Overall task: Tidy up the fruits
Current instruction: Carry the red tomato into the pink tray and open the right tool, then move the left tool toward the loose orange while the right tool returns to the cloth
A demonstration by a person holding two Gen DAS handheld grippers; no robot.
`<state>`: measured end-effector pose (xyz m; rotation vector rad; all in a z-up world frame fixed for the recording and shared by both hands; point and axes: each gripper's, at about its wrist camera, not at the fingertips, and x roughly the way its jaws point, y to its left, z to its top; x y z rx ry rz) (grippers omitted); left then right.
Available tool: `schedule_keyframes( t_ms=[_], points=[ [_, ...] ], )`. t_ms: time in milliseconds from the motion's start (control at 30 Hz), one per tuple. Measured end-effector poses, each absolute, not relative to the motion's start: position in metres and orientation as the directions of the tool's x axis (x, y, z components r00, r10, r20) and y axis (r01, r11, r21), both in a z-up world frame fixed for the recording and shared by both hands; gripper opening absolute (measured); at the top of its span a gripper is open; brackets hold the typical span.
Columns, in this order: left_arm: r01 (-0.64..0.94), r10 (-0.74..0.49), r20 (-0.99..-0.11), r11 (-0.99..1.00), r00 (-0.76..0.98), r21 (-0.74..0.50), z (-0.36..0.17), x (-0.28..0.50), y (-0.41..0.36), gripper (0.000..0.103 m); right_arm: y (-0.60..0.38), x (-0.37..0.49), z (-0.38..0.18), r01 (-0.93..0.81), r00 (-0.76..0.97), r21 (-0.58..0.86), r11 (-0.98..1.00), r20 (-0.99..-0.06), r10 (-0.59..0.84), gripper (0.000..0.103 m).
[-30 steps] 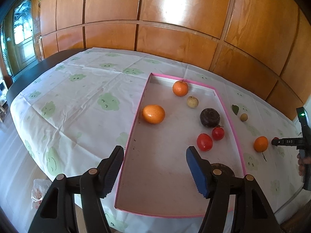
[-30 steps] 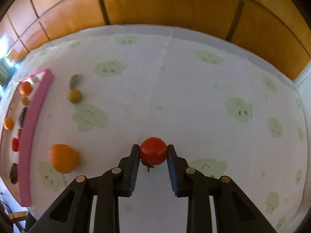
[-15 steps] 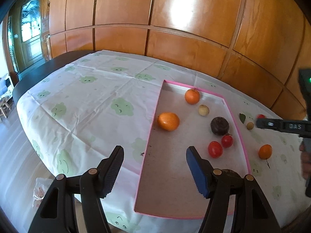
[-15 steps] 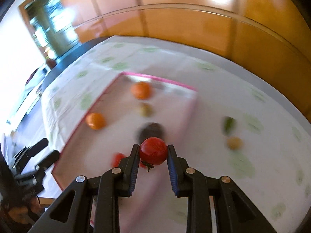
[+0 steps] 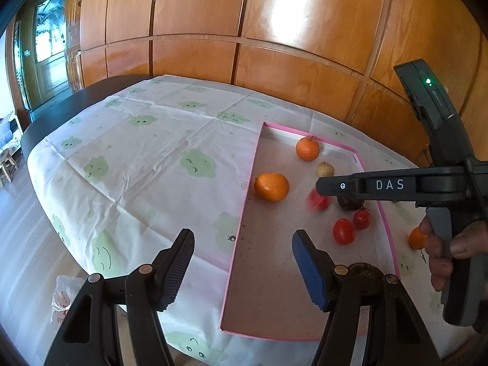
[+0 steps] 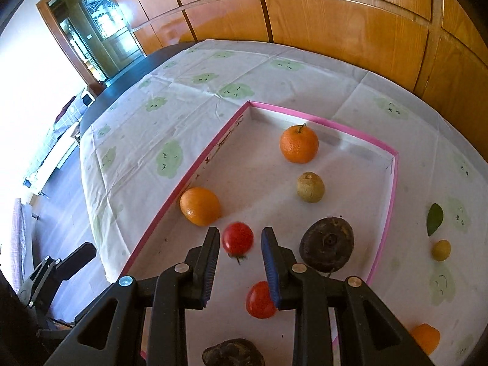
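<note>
A pink-rimmed tray (image 5: 244, 201) (image 6: 195, 167) lies on the tablecloth. It holds two oranges (image 5: 271, 186) (image 6: 199, 206), a small yellow-green fruit (image 6: 310, 187), a dark round fruit (image 6: 326, 248) and red tomatoes (image 5: 344, 231). My right gripper (image 6: 240, 245) (image 5: 318, 186) is open above the tray. A red tomato (image 6: 238, 239) (image 5: 317, 199), blurred, sits between its fingers without touching them. My left gripper (image 5: 242, 257) is open and empty over the tray's near left edge.
Outside the tray on the right lie an orange (image 6: 425, 337) (image 5: 416, 238), a small yellow fruit (image 6: 441, 249) and a green leaf (image 6: 434, 218). Another dark fruit (image 6: 233, 353) sits at the tray's near end. A wooden panelled wall (image 5: 274, 45) stands behind the table.
My right gripper carried the red tomato from the bare tablecloth over the tray and opened, and the tomato has left its fingers. My left gripper stayed open and drifted left.
</note>
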<state>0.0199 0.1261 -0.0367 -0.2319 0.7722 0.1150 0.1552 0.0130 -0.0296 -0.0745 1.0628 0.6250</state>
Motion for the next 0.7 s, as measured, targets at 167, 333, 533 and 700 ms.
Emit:
schedule_keyframes(
  t_ms=[167, 333, 533, 700],
  points=[
    [-0.186, 0.017, -0.701, 0.968, 0.713, -0.166, -0.037, 0.019, 0.126, 0.067, -0.002, 0.145, -0.02, -0.503, 0.36, 0.236, 0.832, -0.817, 0.449, 0.029],
    [-0.179, 0.016, -0.695, 0.97, 0.718, -0.162, -0.035, 0.017, 0.122, 0.067, -0.031, 0.131, -0.01, -0.483, 0.398, 0.22, 0.848, -0.807, 0.436, 0.03],
    [-0.166, 0.014, -0.69, 0.974, 0.724, -0.155, -0.03, 0.016, 0.117, 0.067, -0.088, 0.116, 0.0, -0.419, 0.455, 0.189, 0.888, -0.802, 0.386, 0.031],
    [-0.149, 0.011, -0.687, 0.978, 0.727, -0.143, -0.026, 0.017, 0.11, 0.067, -0.147, 0.105, 0.006, -0.333, 0.511, 0.13, 0.934, -0.807, 0.295, 0.033]
  ],
)
